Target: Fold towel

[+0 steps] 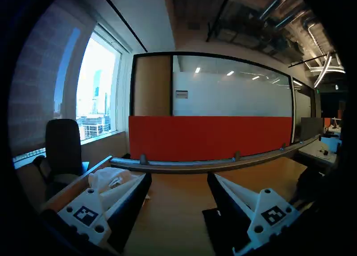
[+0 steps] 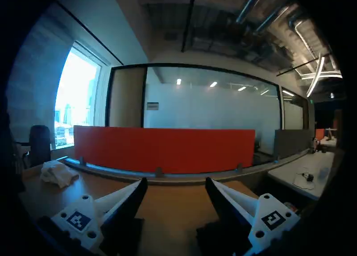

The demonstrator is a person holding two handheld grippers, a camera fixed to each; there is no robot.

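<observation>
On a wooden desk (image 2: pixel 178 202) before an orange partition (image 2: pixel 165 148), a crumpled white towel (image 2: pixel 58 172) is seen at nine o'clock of the right gripper (image 2: pixel 176 181), well apart; that gripper and the left gripper (image 1: pixel 178 175) are held spread, nothing pinched.

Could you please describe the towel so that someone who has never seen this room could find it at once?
Start at the long orange divider along the back of the wooden desk. Follow it toward the bright window, to the desk's end by the black chair. There lies the towel, a crumpled white heap, soft and pale against the smooth brown wood.
</observation>
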